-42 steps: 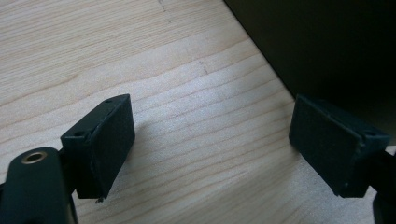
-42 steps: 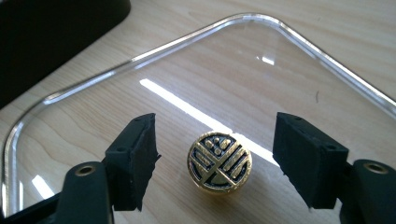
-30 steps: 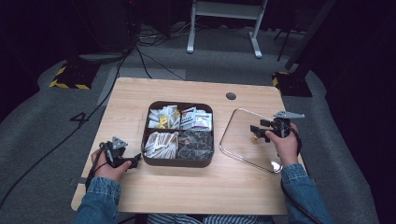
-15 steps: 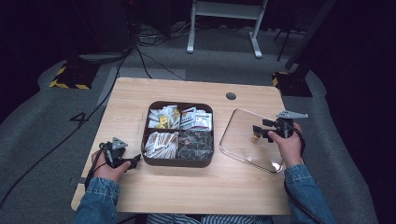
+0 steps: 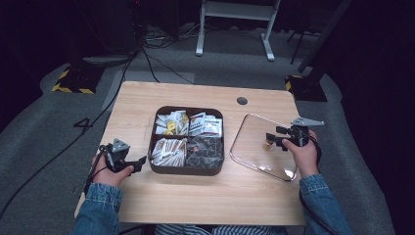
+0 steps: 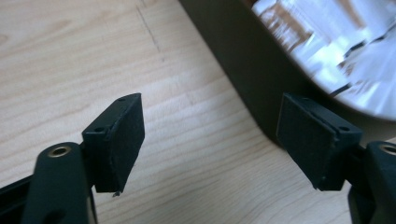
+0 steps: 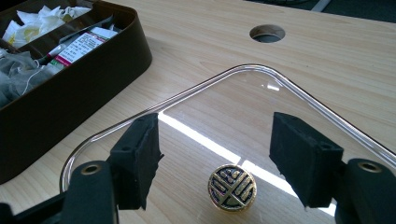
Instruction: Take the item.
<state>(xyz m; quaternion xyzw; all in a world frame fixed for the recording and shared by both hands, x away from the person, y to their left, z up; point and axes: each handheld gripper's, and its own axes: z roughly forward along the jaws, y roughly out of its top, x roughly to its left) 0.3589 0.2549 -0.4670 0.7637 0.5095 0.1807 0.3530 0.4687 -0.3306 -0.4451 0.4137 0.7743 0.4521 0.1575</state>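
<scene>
The surface is evenly lit while the surroundings sink into darkness. Glare streaks the clear lid; the tray's packets blur, perhaps from closeness.

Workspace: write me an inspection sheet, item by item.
Surface: light wooden table with a round cable hole.
Job's things: clear lid lying flat on the table, right of the brown box; gold knob at its centre. Brown box uncovered, four compartments of packets and tea bags.
Clutter: nothing seen.
Grippers: right tool open, jaws either side of the knob, not touching. Left tool open, beside the box's corner.
Cables: black cables on the floor behind the table.
Surroundings: grey carpet, white stand, dark room.
</scene>
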